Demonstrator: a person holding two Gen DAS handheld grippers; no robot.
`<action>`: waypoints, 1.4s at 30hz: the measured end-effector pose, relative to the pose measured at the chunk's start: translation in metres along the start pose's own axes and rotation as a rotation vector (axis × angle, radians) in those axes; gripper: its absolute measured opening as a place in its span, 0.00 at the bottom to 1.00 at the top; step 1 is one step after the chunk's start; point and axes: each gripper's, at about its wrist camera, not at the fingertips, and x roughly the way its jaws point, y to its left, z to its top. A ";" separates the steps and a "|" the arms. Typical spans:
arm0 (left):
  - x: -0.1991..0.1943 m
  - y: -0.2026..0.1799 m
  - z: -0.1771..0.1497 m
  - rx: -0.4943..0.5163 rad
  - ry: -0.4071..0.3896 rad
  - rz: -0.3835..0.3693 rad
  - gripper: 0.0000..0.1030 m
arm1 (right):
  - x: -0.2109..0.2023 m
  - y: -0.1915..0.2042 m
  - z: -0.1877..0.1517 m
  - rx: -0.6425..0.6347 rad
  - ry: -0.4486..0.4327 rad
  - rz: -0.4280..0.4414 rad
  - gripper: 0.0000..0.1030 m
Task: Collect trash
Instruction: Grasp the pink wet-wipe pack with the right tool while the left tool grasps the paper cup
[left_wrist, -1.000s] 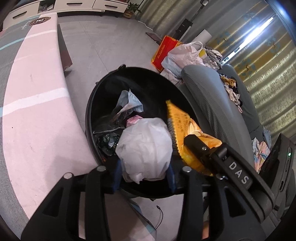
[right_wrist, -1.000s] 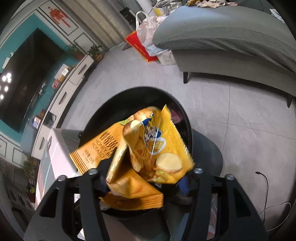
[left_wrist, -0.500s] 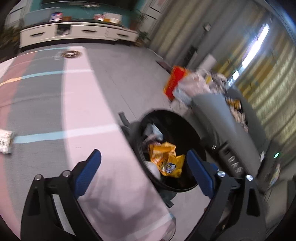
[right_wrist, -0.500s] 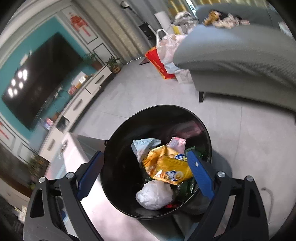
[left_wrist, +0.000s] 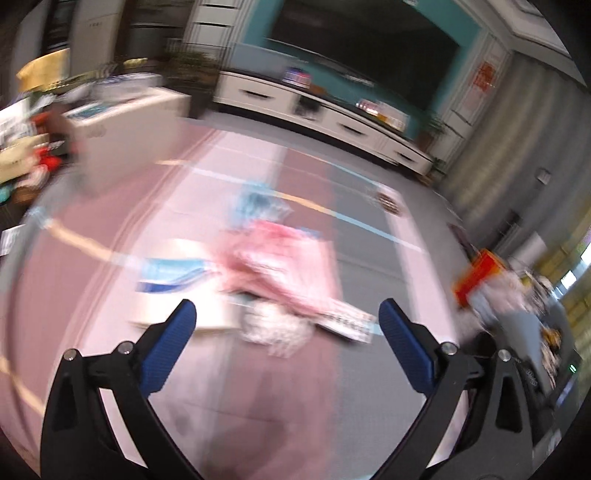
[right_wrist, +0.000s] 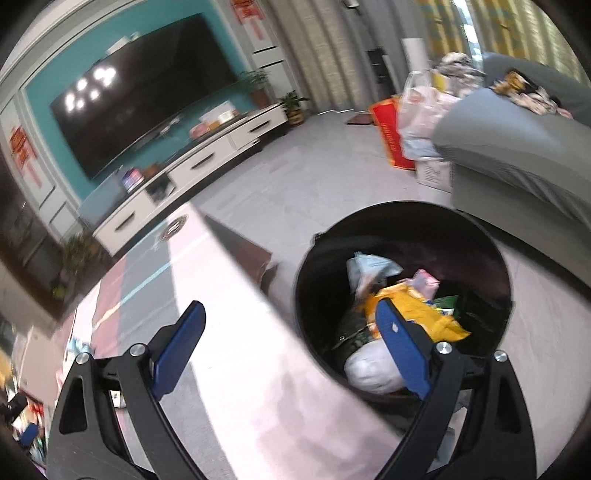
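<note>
I've dropped both loads: the chip bag (right_wrist: 417, 317) and white wad (right_wrist: 373, 369) now lie in the bin (right_wrist: 491, 236). My left gripper (left_wrist: 286, 325) is opening and empty over the table's pink wrapper (left_wrist: 284, 266); my right gripper (right_wrist: 291, 332) is wide, empty.

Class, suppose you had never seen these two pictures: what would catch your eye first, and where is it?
The round black trash bin stands beside the pink table, with a yellow snack bag and a white crumpled bag inside. On the pink table top lies a blurred pink wrapper. A large dark television fills the teal wall.
</note>
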 end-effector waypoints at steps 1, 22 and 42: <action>0.001 0.021 0.005 -0.023 -0.004 0.032 0.96 | 0.002 0.008 -0.002 -0.025 0.011 0.010 0.88; 0.080 0.110 0.013 -0.175 0.126 -0.076 0.89 | 0.023 0.206 -0.046 -0.380 0.224 0.357 0.88; 0.091 0.107 0.003 -0.205 0.184 -0.191 0.31 | 0.094 0.306 -0.112 -0.534 0.439 0.420 0.54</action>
